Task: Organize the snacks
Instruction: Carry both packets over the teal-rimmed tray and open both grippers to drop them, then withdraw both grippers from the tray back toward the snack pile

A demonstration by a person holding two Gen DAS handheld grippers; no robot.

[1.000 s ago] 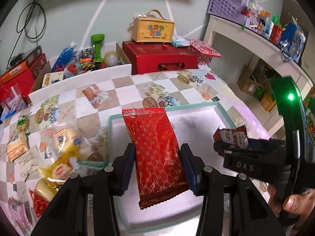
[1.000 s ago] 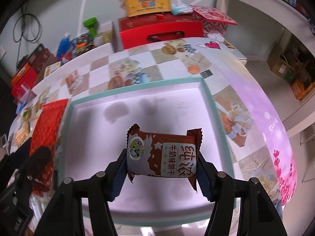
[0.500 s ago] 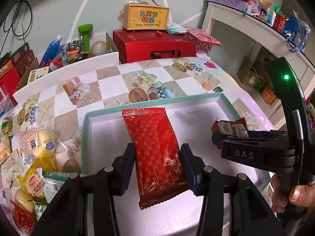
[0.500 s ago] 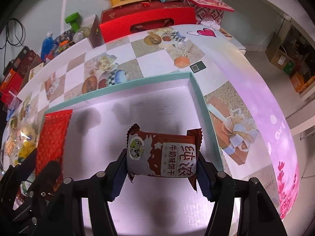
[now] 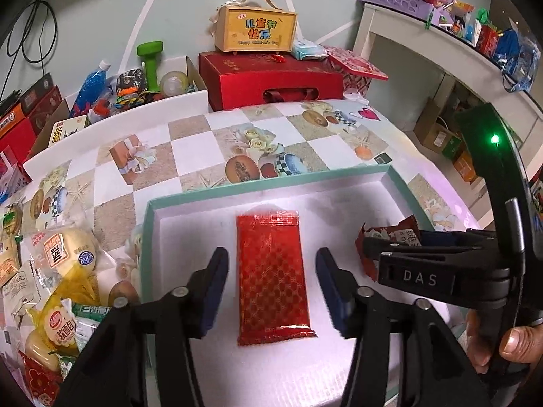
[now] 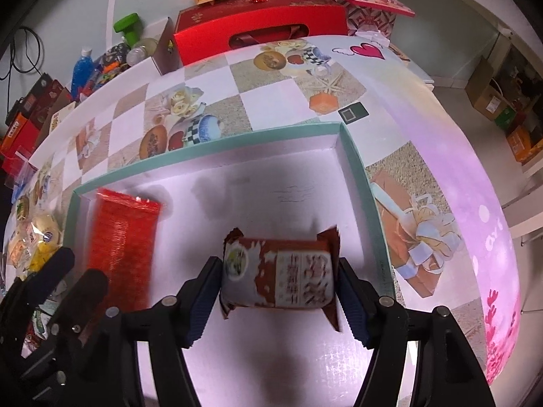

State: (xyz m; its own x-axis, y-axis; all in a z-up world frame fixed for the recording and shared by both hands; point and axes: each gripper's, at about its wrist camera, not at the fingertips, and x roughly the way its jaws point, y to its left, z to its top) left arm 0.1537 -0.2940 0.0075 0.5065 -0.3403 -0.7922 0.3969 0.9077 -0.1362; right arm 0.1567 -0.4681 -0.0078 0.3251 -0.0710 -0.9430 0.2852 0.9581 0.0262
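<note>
A white tray with a teal rim point(image 5: 271, 186) point(image 6: 210, 146) lies on the patterned table. The red patterned snack packet point(image 5: 273, 278) point(image 6: 122, 247) lies flat on the tray floor. My left gripper point(image 5: 271, 261) hovers over it, its jaws opening, with a clear gap on both sides of the packet. The brown and white biscuit packet point(image 6: 278, 274) point(image 5: 390, 237) sits crosswise between the fingers of my right gripper point(image 6: 280, 271) point(image 5: 407, 257). Those jaws are opening too, and the packet looks smeared, coming loose above the tray's right half.
A heap of wrapped snacks point(image 5: 61, 254) lies left of the tray. A red gift box point(image 5: 271, 81) topped by a yellow box point(image 5: 258, 30) stands beyond the table. A white shelf point(image 5: 424, 30) runs along the right. A person's hand point(image 5: 516, 342) holds the right gripper.
The left jaws spread and let the red packet drop onto the tray floor. The right jaws widened slightly around the brown packet. Both grippers moved further over the tray and lower.
</note>
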